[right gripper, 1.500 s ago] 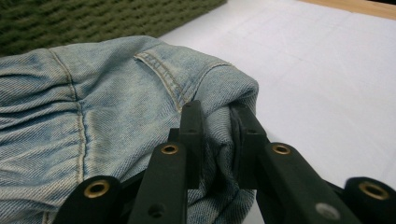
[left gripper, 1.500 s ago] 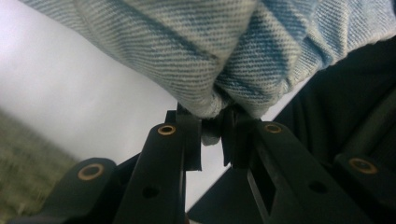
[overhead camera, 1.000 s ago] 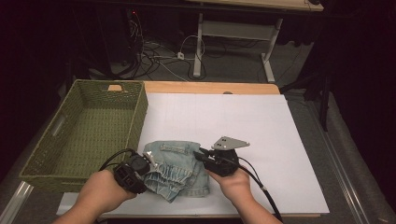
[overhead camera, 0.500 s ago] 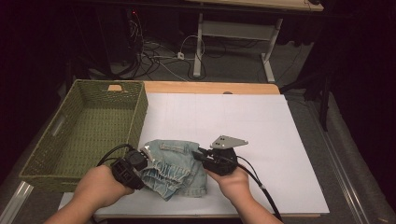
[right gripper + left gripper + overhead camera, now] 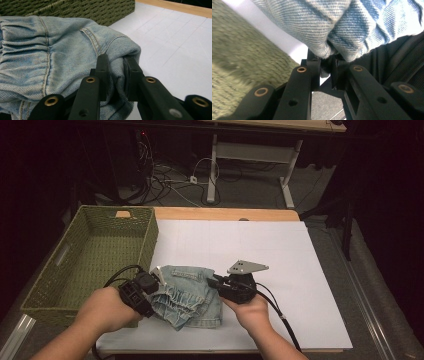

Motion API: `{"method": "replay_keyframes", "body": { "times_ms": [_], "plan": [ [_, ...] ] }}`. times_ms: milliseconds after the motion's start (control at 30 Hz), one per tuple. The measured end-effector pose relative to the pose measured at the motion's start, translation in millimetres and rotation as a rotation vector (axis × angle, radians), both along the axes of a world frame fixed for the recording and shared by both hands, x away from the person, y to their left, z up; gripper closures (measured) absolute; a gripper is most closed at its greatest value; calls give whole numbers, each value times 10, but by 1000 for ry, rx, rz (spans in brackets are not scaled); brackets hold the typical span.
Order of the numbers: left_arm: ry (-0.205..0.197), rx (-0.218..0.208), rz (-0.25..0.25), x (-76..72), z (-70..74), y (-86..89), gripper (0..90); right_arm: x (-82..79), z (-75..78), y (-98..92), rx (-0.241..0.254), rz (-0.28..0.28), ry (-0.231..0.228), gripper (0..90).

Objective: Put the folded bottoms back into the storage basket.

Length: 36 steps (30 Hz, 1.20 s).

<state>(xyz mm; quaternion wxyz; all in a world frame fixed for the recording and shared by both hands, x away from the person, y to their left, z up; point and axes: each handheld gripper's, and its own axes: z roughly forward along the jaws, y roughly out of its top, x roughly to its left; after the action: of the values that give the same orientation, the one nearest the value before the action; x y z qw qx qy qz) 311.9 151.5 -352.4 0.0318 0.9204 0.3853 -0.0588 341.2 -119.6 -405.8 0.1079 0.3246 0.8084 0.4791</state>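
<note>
We have a folded, light-blue denim garment with a gathered elastic waistband (image 5: 186, 295) pinched from both sides, and it sits between our two tools at the near edge of the white sheet covering the worktop (image 5: 300, 270). Our left hand-held gripper (image 5: 150, 285) has its jaws closed on a bunched fold at the cloth's edge; in the left gripper view the denim (image 5: 332, 30) swells out just beyond the jaw tips, with only a narrow gap of squeezed fabric between them. Our right hand-held gripper (image 5: 218, 283) is likewise clamped on the opposite edge, and in the right gripper view a thick double layer of the garment (image 5: 62, 62) is trapped between its jaws, near a stitched seam.

We judge that this two-sided hold exists to keep the folded bundle from opening: one grip alone would let the loose layers droop and unfold. Gripping at opposite edges also lets us carry the weight evenly.

The large green woven basket (image 5: 90, 255) stands just beyond and outboard of our left hand-held gripper, its wall close beside that tool, and it looks empty. We take it as the likely destination, so the garment probably needs lifting and moving toward the left gripper's side, with both holds kept firm.
</note>
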Motion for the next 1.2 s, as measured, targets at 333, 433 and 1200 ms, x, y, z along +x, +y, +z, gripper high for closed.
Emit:
{"method": "replay_keyframes", "body": {
  "times_ms": [333, 433, 1200],
  "plan": [
    [-1, 30, -18, 76, 189, 23, 783, 49, 139, 37, 21, 0, -5, 772],
    [2, 32, -16, 102, 261, 54, 782, 70, 195, 48, 31, 6, -8, 769],
    [-10, 37, -15, 125, 623, 429, 783, 126, 548, 369, 48, 42, -46, 769]
  ]
}}
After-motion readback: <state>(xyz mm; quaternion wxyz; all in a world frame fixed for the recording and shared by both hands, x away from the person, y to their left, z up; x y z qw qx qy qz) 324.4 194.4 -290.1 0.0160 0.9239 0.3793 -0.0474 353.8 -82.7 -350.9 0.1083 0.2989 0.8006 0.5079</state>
